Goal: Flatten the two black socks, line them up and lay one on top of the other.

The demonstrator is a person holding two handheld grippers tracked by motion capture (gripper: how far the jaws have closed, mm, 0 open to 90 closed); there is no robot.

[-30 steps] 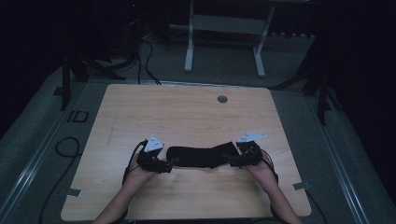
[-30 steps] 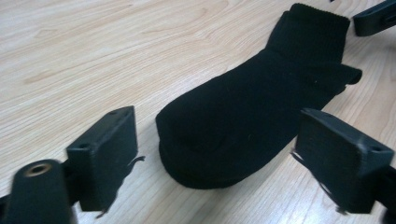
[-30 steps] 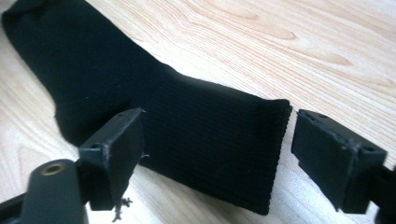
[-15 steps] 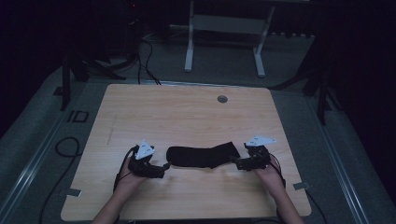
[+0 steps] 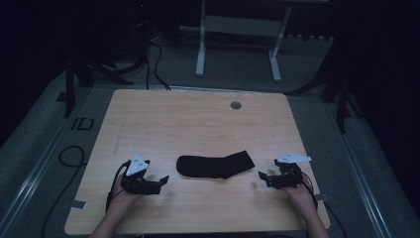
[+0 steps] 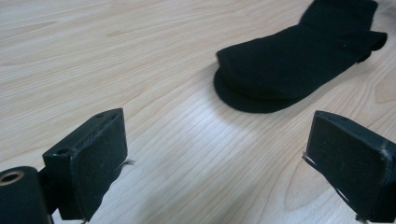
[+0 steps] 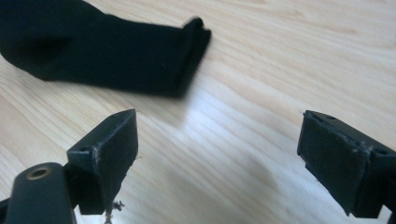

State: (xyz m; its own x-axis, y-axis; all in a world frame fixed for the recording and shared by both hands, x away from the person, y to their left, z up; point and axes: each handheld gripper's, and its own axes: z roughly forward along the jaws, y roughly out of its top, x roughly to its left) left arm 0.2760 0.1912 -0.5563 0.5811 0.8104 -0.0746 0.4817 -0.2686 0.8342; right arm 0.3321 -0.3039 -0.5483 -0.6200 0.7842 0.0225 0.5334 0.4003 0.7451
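The table (image 5: 148, 114) carries one black sock (image 5: 215, 166), laid flat near the front edge between the two hands, toe toward the left and cuff toward the right. A second sock may be stacked beneath it: a doubled edge is seen at the toe in the left gripper view, though the dim overhead light leaves this uncertain.

A second ago both grippers were set against the ends of the sock; both have since been drawn outward and now rest apart from it on bare wood. The left gripper (image 5: 159, 181) is released, its jaws having just been opening, with nothing between them; the toe (image 6: 252, 88) lies ahead of it. The right gripper (image 5: 264, 177) is likewise spread wide and empty, the cuff (image 7: 194, 42) lying ahead.

Judgement: the sock has been set down and let go, so the laying-out step appears complete.
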